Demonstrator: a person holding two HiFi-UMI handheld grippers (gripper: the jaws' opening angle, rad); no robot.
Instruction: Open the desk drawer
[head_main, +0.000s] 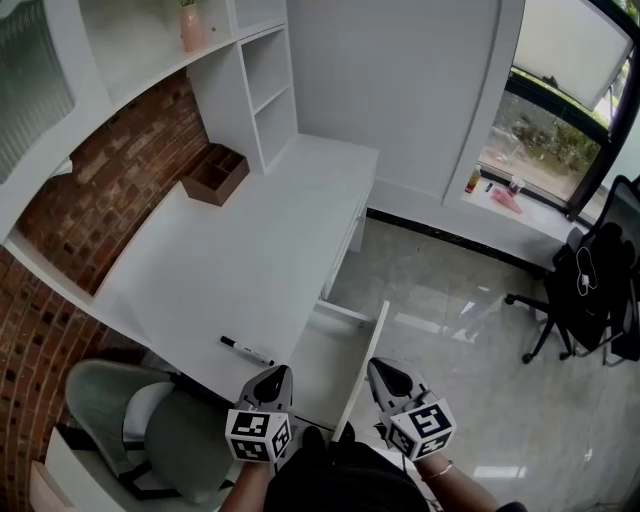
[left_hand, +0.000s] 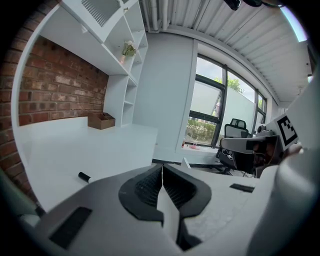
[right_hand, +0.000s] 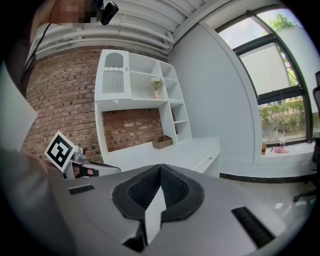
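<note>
In the head view the white counter (head_main: 230, 270) ran from the upper middle of the frame down toward the lower centre, backed by a red brick wall (head_main: 110, 190) on the left. The drawer (head_main: 322, 362) stood pulled out from the counter's near edge in the lower centre, its pale inside showing and its front panel seen as a thin white edge slanting down toward the person. Just below it, at the bottom of the frame, the left hand-held gripper (head_main: 273, 384) and the right hand-held gripper (head_main: 388, 378) sat side by side, one on either side of that front panel, neither touching it as far as could be seen. The left gripper view showed the left hand-held gripper (left_hand: 161, 170) with its dark ribbed pads pressed together and nothing between them; the right gripper view showed the right hand-held gripper (right_hand: 160, 170) closed and empty in the same way. A black-capped marker (head_main: 246, 349) lay on the counter near its front edge, just left of the drawer. A brown wooden organiser (head_main: 215, 175) stood far back by the white shelving (head_main: 265, 85). A grey-green chair (head_main: 150, 430) filled the lower left corner, and a black office chair (head_main: 590, 290) stood on the glossy floor at the right, below the window.
</note>
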